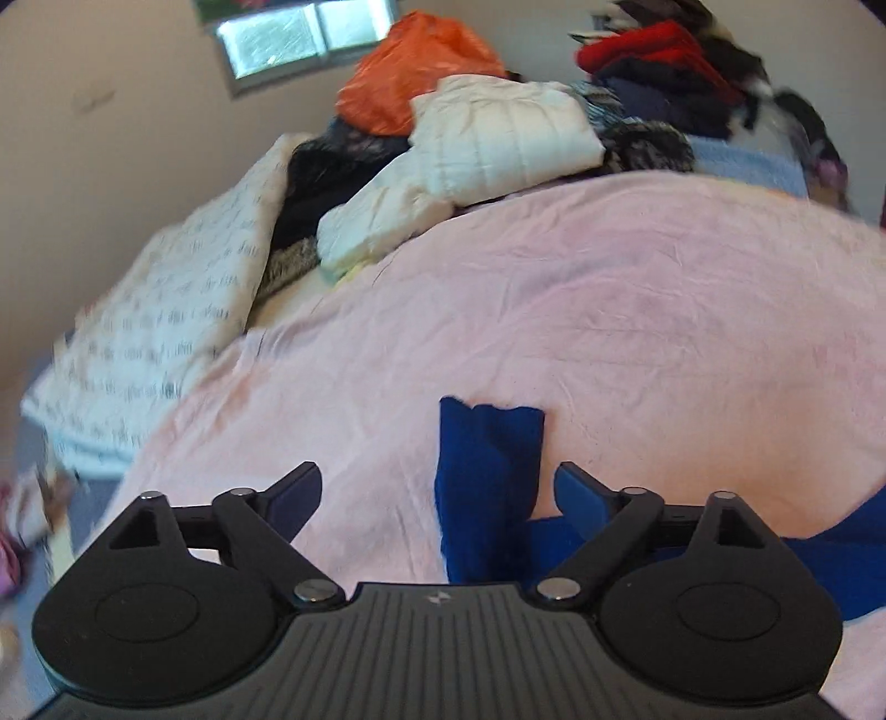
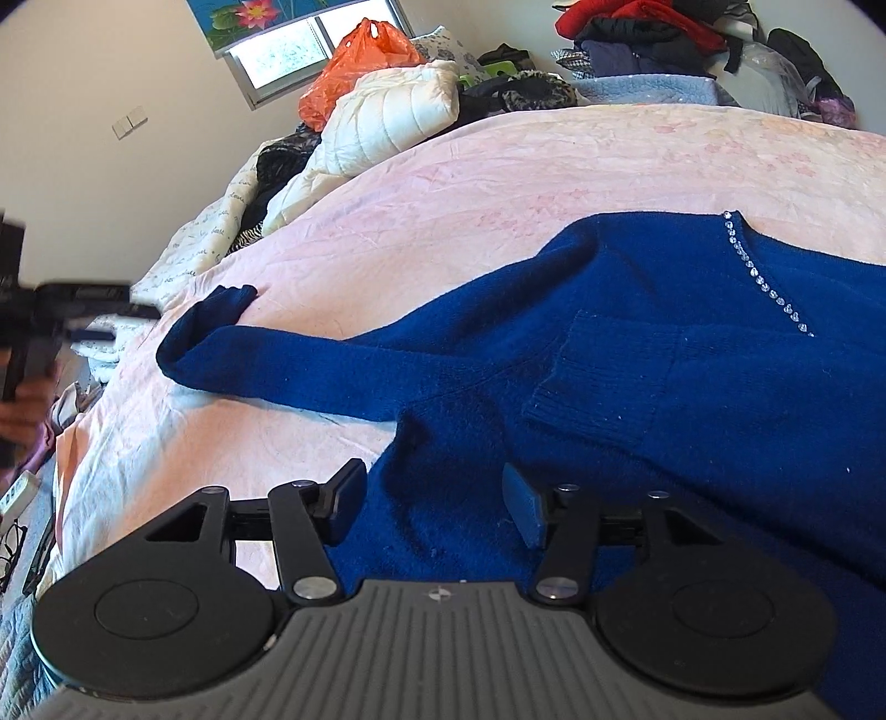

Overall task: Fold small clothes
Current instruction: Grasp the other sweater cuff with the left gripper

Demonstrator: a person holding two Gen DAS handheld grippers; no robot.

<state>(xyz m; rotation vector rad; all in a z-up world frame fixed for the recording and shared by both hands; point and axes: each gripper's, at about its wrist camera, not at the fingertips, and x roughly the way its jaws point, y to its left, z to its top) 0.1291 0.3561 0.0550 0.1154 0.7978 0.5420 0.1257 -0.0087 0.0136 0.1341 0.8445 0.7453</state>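
Observation:
A dark blue knit sweater (image 2: 637,343) lies spread on the pink bed sheet (image 2: 498,183), with a line of rhinestones (image 2: 767,279) at its neck. One sleeve (image 2: 288,354) stretches out to the left. My right gripper (image 2: 433,479) hovers open over the sweater's lower left part, fabric under the gap, pads not pressing it. My left gripper (image 1: 437,479) stands wide open; the blue sleeve cuff (image 1: 487,471) lies flat on the sheet between its fingers, nearer the right one, untouched. In the right wrist view the left gripper (image 2: 61,310) shows blurred at the far left, held by a hand (image 2: 22,412).
A white padded jacket (image 1: 498,144), an orange plastic bag (image 1: 410,72) and dark clothes (image 1: 664,61) are heaped at the bed's far side. A printed white quilt (image 1: 166,321) hangs off the left edge. A window (image 2: 288,50) is in the back wall.

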